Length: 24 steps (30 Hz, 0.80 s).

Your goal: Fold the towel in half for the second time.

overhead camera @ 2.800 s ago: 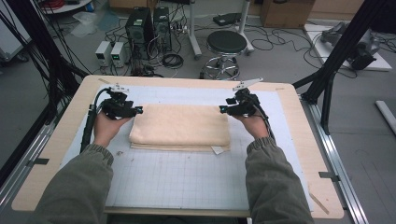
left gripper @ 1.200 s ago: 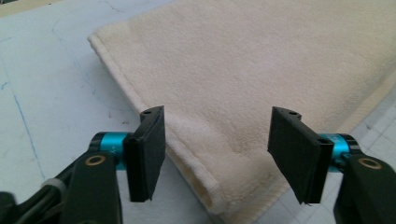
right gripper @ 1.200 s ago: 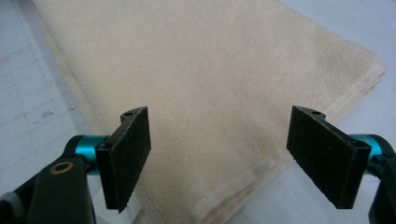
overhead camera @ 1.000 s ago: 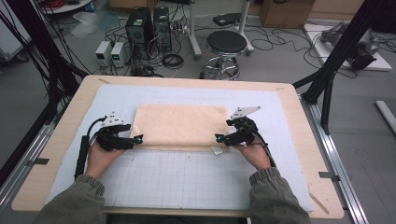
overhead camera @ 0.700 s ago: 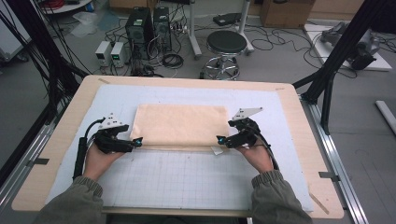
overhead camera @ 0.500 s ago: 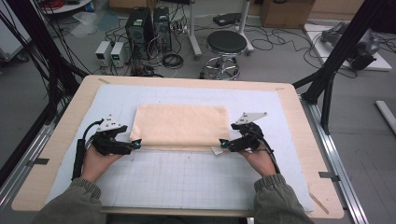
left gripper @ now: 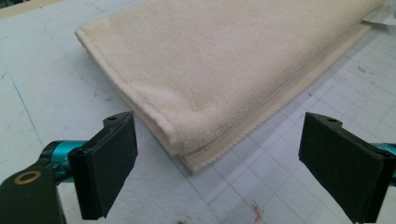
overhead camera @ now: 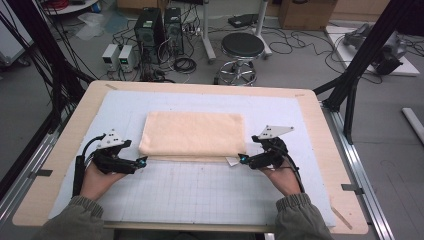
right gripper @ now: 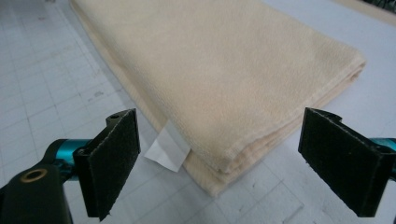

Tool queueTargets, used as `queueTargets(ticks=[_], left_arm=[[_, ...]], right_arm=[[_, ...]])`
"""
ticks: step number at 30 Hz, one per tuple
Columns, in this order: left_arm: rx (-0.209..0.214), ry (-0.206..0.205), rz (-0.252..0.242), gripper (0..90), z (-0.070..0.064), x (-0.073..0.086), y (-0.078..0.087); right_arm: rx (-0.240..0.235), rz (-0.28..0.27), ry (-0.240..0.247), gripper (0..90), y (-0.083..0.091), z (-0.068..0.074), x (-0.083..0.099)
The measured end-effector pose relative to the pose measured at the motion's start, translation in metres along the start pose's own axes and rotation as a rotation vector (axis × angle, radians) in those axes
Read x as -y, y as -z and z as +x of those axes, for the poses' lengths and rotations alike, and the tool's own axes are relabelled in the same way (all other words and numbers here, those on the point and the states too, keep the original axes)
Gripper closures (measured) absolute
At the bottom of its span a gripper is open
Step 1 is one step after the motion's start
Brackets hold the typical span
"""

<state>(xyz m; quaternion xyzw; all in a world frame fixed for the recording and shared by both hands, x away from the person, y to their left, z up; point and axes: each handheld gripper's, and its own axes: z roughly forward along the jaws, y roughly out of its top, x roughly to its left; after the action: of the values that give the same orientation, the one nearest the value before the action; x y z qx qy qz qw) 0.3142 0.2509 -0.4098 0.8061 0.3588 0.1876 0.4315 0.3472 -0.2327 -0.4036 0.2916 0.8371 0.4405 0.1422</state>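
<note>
A folded cream towel (overhead camera: pixel 192 133) lies flat in the middle of the white grid mat (overhead camera: pixel 200 190). My left gripper (overhead camera: pixel 142 161) sits just off the towel's near left corner (left gripper: pixel 187 149), open, with that corner between and ahead of its pads (left gripper: pixel 109 163). My right gripper (overhead camera: pixel 241 159) is at the near right corner (right gripper: pixel 219 179), open as well, jaws spread wide and holding nothing. A small white label (right gripper: pixel 167 150) sticks out from under the towel's near edge by the right gripper (right gripper: pixel 219 168). The left gripper (left gripper: pixel 219 172) rests low over the mat.
The mat covers a wooden table (overhead camera: pixel 60 165) whose bare rim runs round it. Beyond the far edge on the floor stand a black stool (overhead camera: pixel 242 47), computer cases (overhead camera: pixel 159 22) and tangled cables. Black frame posts (overhead camera: pixel 360 65) rise at both sides.
Both grippers came back from the towel's far edge to its near corners; the towel's far part has been folded toward me. In the last second the hands slid slightly nearer.
</note>
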Motion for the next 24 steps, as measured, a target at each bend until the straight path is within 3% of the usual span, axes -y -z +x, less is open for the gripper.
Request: queueTargets(ticks=[8,24], left_arm=[[-0.005,-0.011,-0.006,11.2,-0.005,0.007,0.011],[-0.003,0.000,-0.017,8.0,-0.016,0.020,0.025]], right_arm=[[0.004,-0.013,-0.026,12.0,0.008,0.005,0.018],[0.018,-0.048,-0.046,11.7,0.030,0.017,0.034]])
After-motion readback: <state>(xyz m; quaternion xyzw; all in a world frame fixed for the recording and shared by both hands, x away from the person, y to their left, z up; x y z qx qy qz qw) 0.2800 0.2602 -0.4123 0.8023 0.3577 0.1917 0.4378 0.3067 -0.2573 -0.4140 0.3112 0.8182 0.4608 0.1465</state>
